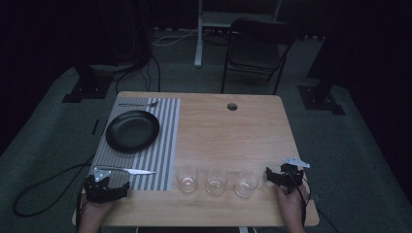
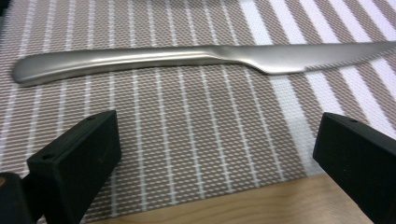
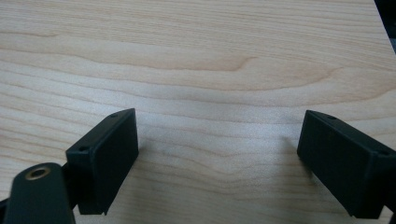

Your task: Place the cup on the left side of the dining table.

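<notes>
Standing in a row — three glasses point(image 1: 216, 180), one knife point(image 2: 196, 58).

High view: from above the near edge of the table point(image 1: 233, 131), facing forward and down; takes in the whole top, the floor and a chair point(image 1: 255, 46) behind.
Left gripper view: low and close over the striped mat point(image 2: 187, 130), looking along its jaws at a knife point(image 2: 187, 58) lying across.
Right gripper view: low and close over bare wood point(image 3: 196, 70), between its jaws.
Shared: the mat point(image 1: 163, 145), the knife point(image 1: 133, 171) and the tabletop.
</notes>
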